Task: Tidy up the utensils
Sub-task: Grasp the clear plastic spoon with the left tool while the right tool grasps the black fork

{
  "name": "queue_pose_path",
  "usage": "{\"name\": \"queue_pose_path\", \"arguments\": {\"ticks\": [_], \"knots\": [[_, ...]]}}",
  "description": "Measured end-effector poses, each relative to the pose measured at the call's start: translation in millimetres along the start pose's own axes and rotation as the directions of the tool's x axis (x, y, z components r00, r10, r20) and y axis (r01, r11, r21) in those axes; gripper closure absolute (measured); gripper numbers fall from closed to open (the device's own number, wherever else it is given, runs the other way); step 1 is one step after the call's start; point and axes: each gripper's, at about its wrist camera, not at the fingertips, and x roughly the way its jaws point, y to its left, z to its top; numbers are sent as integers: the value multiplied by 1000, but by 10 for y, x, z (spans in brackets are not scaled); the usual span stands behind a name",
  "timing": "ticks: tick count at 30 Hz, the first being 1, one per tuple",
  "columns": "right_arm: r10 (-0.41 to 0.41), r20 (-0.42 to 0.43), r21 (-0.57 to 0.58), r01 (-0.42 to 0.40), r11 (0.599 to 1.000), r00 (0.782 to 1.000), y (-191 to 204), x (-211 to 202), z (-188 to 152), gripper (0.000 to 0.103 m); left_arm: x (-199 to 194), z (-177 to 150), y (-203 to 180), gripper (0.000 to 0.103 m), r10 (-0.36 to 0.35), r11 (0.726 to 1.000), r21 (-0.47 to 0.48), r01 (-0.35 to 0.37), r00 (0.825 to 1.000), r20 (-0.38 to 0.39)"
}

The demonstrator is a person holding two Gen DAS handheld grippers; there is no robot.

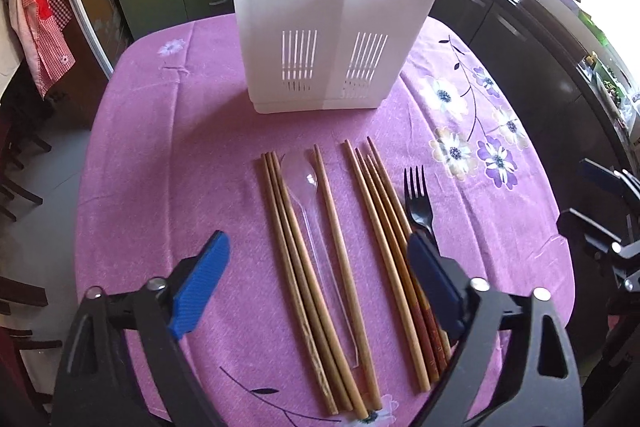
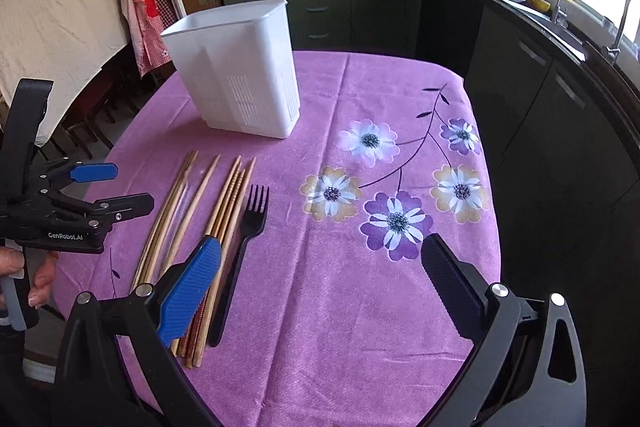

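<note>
A white slotted utensil holder (image 1: 332,39) stands upright at the far side of the purple table; it also shows in the right wrist view (image 2: 240,75). In front of it lie several wooden chopsticks (image 1: 304,267), a clear plastic spoon (image 1: 304,187) among them, and a black plastic fork (image 1: 416,199). The chopsticks (image 2: 224,211) and fork (image 2: 248,227) show in the right wrist view too. My left gripper (image 1: 320,259) is open and empty above the near ends of the chopsticks. My right gripper (image 2: 320,267) is open and empty, to the right of the fork.
The table wears a purple floral cloth (image 2: 360,267). Dark kitchen cabinets (image 2: 540,99) and a sink run along the right. Chairs (image 1: 20,187) stand at the left. The left gripper (image 2: 80,203) and the hand holding it show at the left of the right wrist view.
</note>
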Motion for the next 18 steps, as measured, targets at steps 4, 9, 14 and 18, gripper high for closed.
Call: {"name": "queue_pose_path", "arguments": {"ticks": [4,9,14,18], "knots": [[-10,-2,7,10,1000,1000,-14,49,12,9,189,111,50,43,-23,998,-53,21,998,-50],[-45,3,-18,45,999,999,47,67,20,34,415,149,49,67,-44,997,-76,36,992,-114],[-61,4,-35,61,998,998,88,104,22,49,529,187,46,72,-20,997,-78,10,991,-132],[-60,8,-45,60,997,998,114,124,22,49,597,215,41,78,-7,997,-79,-5,989,-148]]}}
